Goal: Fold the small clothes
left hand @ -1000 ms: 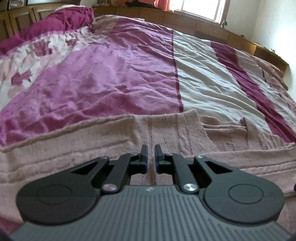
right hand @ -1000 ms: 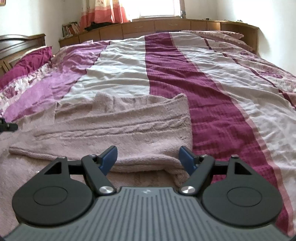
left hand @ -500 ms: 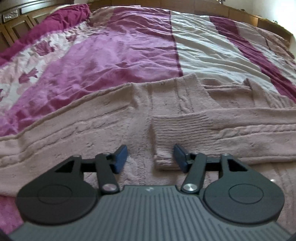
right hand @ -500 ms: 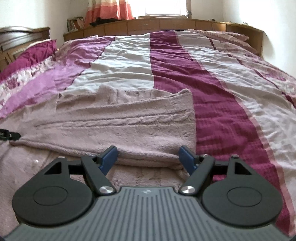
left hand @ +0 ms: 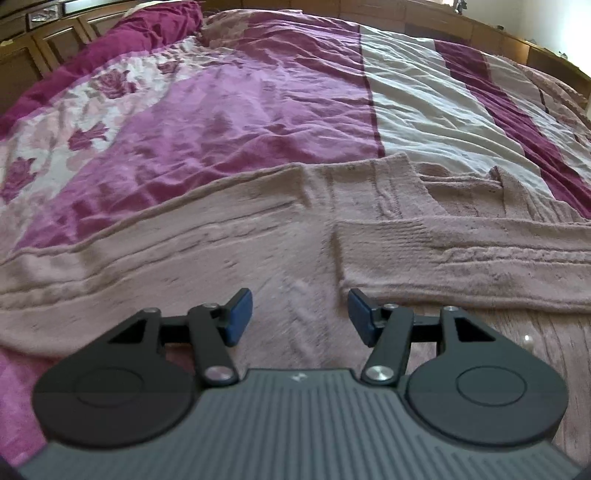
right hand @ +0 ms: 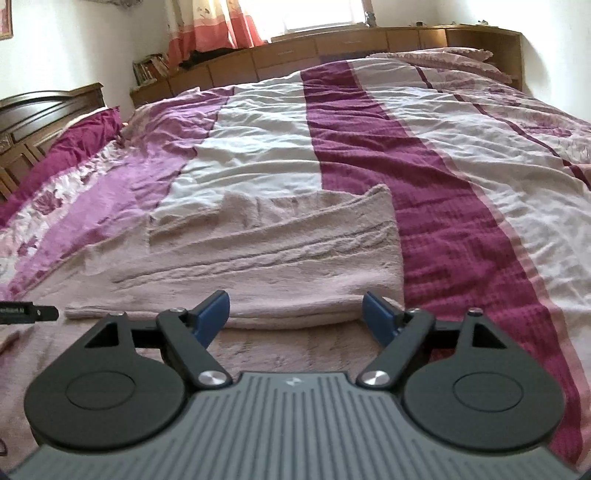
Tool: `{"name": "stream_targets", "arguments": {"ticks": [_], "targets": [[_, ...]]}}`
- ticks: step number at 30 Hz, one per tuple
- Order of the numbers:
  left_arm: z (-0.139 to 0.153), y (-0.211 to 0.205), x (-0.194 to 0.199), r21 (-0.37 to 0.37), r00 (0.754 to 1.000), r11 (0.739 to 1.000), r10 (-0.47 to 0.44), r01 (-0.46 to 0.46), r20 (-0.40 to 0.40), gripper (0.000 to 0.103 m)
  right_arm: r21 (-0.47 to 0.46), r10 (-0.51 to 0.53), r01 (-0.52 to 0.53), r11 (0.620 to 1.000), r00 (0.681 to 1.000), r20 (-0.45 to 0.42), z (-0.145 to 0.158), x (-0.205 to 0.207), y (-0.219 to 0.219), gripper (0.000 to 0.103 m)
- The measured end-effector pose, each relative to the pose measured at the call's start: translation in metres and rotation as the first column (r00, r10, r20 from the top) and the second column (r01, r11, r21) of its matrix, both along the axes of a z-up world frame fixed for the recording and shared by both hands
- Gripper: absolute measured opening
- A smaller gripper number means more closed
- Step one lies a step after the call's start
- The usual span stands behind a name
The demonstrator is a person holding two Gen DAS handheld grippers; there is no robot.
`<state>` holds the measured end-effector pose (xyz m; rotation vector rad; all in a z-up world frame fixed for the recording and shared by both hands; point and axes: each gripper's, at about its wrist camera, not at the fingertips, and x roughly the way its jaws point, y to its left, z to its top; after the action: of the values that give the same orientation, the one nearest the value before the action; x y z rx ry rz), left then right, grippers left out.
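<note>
Striped purple bedspread, wooden headboard, curtained window, pink knit sweater spread flat, both grippers' fingers released, right gripper opening.

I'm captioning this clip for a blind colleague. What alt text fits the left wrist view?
A pale pink knitted sweater lies spread on a bed, one sleeve folded across its body. In the foreground, the left hand-held gripper is open above the knit, holding nothing. Behind lies a purple, white and maroon striped bedspread.
</note>
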<state>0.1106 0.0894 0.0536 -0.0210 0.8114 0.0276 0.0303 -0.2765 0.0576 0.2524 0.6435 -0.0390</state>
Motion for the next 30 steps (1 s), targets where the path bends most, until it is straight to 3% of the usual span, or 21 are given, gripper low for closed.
{"name": "stream_targets", "arguments": {"ticks": [4,9,16,26,30], "targets": [[0.008,0.021,-0.017,-0.020,0.999,0.999,0.034,-0.034,-0.005,0.059,0.029,0.023,-0.024,0.999,1.000,0.018,0.011,-0.015,0.007,0.086],[0.015,0.052,-0.032,0.011,0.994,0.994,0.110,-0.110,-0.005,0.059,0.053,0.036,-0.037,0.998,0.999,0.035,0.021,-0.032,0.015,0.087],[0.013,0.097,-0.053,-0.023,0.976,0.976,0.215,-0.216,-0.028,0.059,0.039,0.060,-0.060,0.997,0.998,0.020,0.017,-0.046,0.026,0.088],[-0.003,0.151,-0.071,-0.197,0.919,0.898,0.389,-0.394,-0.066,0.059,0.029,0.064,-0.063,0.998,0.997,-0.040,-0.003,-0.053,0.031,0.088],[-0.012,0.166,-0.069,-0.260,0.888,0.851,0.455,-0.455,-0.064,0.059,0.017,0.064,-0.064,0.998,0.996,-0.056,-0.008,-0.054,0.033,0.088]]}}
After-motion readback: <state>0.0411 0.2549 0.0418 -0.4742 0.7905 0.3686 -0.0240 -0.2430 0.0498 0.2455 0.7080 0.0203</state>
